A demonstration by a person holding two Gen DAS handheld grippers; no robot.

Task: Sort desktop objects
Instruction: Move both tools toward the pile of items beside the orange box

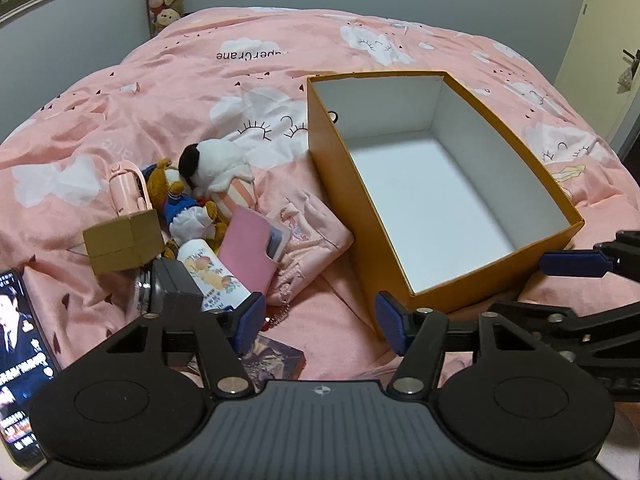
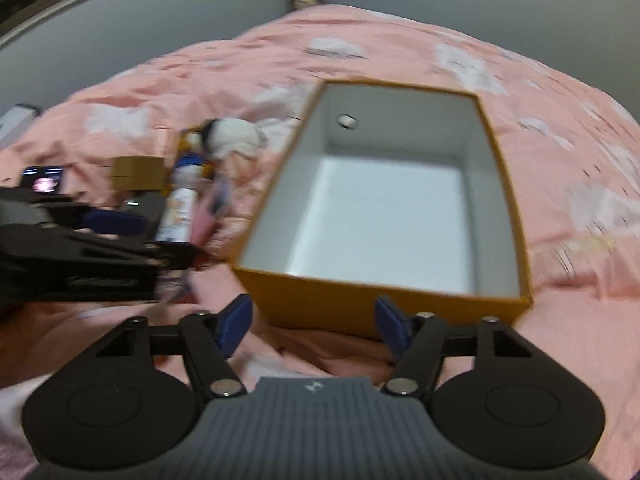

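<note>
Pink cloud-print bedding (image 1: 280,92) covers the whole work surface, with an open orange box (image 1: 332,160) lying empty on it, white inside. Only the sharp left wrist view makes out the clutter to the left of the box: a black-and-white plush (image 1: 216,164), a teddy bear (image 1: 176,196), a small cardboard box (image 1: 124,240), a peach-print bottle (image 1: 212,272), a pink card holder (image 1: 248,252) and a lit phone (image 1: 20,344) at the frame's edge. The right wrist view is motion-blurred and shows a round hole (image 2: 347,121) in the box's far wall. Bare bedding lies beyond and right of the box. Left gripper (image 1: 320,320) tilts downward, jaws wide apart and holding nothing, near the box's corner. Right gripper (image 2: 312,322) likewise gapes empty before the box's near wall
</note>
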